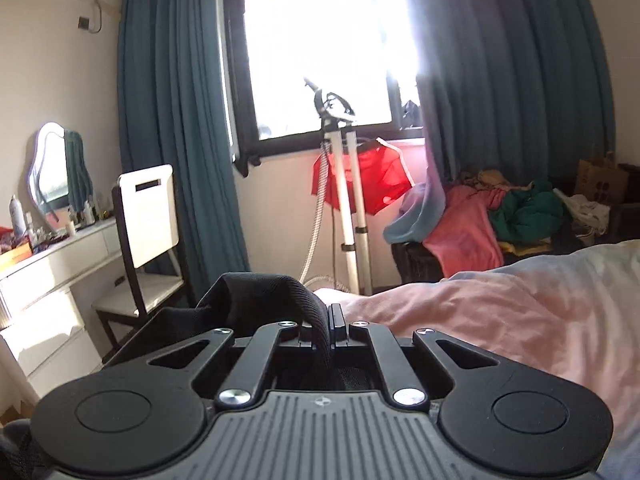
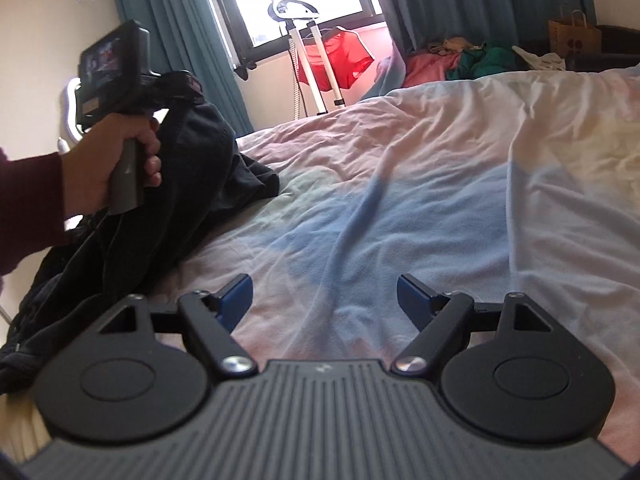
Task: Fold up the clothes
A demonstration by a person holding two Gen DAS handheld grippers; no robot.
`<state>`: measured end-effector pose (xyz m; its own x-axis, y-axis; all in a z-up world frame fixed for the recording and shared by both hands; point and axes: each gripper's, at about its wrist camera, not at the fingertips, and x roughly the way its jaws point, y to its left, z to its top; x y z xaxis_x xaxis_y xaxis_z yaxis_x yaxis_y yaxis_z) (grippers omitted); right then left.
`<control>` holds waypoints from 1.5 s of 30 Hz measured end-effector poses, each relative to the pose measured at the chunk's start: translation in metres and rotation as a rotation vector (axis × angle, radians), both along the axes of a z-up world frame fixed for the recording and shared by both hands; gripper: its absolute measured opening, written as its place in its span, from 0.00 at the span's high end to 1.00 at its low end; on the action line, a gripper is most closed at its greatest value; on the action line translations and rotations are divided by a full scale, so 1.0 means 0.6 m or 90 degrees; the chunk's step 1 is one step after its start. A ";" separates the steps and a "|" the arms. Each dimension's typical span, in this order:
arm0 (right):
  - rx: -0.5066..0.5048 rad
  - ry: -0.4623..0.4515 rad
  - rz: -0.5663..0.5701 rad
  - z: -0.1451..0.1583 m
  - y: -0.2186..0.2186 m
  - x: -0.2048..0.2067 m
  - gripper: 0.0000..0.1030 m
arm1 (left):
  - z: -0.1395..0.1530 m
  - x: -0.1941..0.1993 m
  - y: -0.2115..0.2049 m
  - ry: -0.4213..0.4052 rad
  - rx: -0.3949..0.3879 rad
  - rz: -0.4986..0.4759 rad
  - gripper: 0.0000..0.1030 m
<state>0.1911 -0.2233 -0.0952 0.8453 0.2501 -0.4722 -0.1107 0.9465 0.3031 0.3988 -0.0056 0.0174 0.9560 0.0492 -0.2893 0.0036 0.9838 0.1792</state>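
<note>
My left gripper (image 1: 330, 318) is shut on the ribbed edge of a black garment (image 1: 276, 292), lifted above the bed. In the right wrist view the left gripper (image 2: 182, 80) shows at the upper left, held in a hand, with the dark garment (image 2: 168, 184) hanging from it down onto the bed's left side. My right gripper (image 2: 324, 296) is open and empty, low over the pastel bedspread (image 2: 400, 184), to the right of the garment.
A pile of clothes (image 1: 500, 216) lies past the bed by the teal curtains. A garment steamer stand (image 1: 352, 208) with a red garment (image 1: 380, 180) stands under the window. A white chair (image 1: 148, 236) and dressing table (image 1: 52, 268) are on the left.
</note>
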 end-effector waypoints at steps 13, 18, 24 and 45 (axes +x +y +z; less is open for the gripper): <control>0.047 -0.065 -0.109 0.063 -0.077 -0.114 0.21 | -0.044 -0.507 -0.110 -0.019 -0.049 -0.250 0.96; 0.087 -0.050 -0.088 0.071 -0.092 -0.148 0.21 | -0.106 -0.558 -0.066 0.061 -0.145 -0.220 0.96; 0.166 0.014 -0.001 0.077 -0.076 -0.132 0.27 | -0.113 -0.533 -0.003 0.100 -0.260 -0.200 0.95; -0.267 0.234 0.288 0.068 0.419 0.362 0.30 | -0.200 -0.400 0.086 0.189 -0.430 -0.205 0.91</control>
<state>0.4085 0.0283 -0.0542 0.4700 0.2732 -0.8393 -0.4806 0.8768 0.0163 0.1586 0.0459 -0.1023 0.7719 -0.4919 -0.4027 0.2595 0.8221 -0.5068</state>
